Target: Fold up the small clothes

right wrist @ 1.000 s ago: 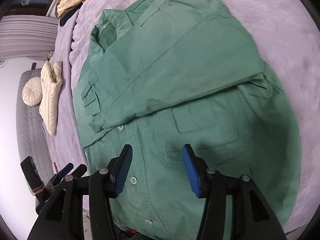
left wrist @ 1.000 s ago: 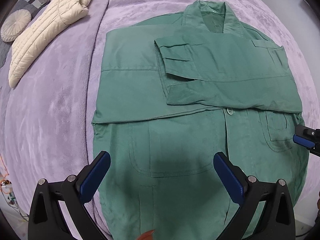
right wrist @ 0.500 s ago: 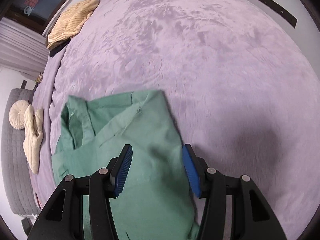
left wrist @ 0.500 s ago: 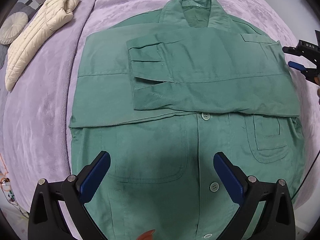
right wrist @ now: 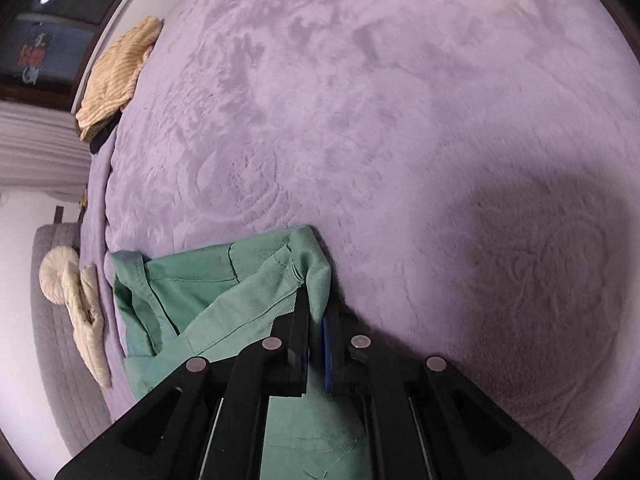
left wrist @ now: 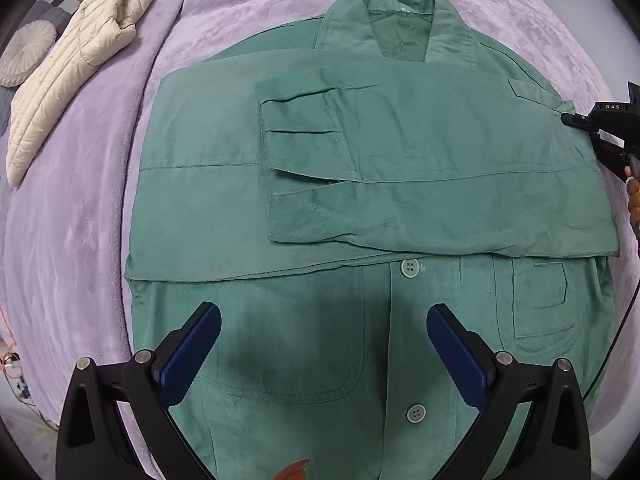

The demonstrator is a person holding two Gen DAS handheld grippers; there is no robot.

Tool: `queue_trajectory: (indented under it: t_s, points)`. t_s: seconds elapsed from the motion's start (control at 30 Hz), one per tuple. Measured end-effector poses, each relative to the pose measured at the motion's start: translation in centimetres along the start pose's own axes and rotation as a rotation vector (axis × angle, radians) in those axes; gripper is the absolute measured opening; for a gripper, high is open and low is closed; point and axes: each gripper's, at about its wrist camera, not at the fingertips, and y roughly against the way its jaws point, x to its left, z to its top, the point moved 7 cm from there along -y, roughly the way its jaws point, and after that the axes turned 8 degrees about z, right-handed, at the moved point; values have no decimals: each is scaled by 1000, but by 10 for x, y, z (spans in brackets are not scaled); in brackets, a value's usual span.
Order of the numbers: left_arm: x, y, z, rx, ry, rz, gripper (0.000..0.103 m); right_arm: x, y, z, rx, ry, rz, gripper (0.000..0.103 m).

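While pinched, twill jacket [right wrist: 224, 312] wrinkles on plush blanket [right wrist: 400, 120].

A lilac plush blanket [left wrist: 80, 208] covers the bed. A cream quilted jacket [left wrist: 68, 76] lies along its far left edge, just beside a round pale cushion [left wrist: 26, 52]. A folded tan ribbed garment [right wrist: 116, 76] rests at another edge, over something dark.

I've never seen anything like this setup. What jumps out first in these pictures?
A big green shirt fills the middle of a lilac plush blanket, both sleeves folded across its chest. The right gripper is pinched shut on the shirt's shoulder corner, while the left gripper hovers open over the lower front. A cream quilted jacket lies far left.
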Motion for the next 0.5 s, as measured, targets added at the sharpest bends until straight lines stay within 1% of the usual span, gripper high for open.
queue_trajectory:
  t_s: [0.03,0.07,0.13,0.2,0.23,0.3,0.33,0.4,0.43,0.47,0.5]
  points:
    - [2,1,0,-3,1,1,103,0,4,-1,-6,3,-5,7]
    - [4,2,1,-4,3,4,103,1,9,-3,-7,17,-31,9]
    - [11,1,3,-4,12,6,103,3,23,-7,-7,75,-134,10]
    - [16,3,4,-6,30,4,103,12,41,-14,-10,160,-196,14]
    - [17,4,4,-9,36,3,103,20,49,-22,-3,206,-194,15]
    - [17,5,3,-11,41,4,103,35,61,-45,38,269,-143,16]
    - [16,4,2,-9,40,3,103,42,65,-62,67,294,-110,16]
    - [10,2,-1,-2,33,4,103,45,62,-92,129,311,-79,16]
    - [6,1,-2,1,30,3,103,38,58,-108,168,315,-93,16]
    - [2,1,-4,4,27,2,103,27,52,-122,201,320,-131,16]
    - [-2,2,-7,7,25,0,103,14,46,-130,221,319,-169,10]
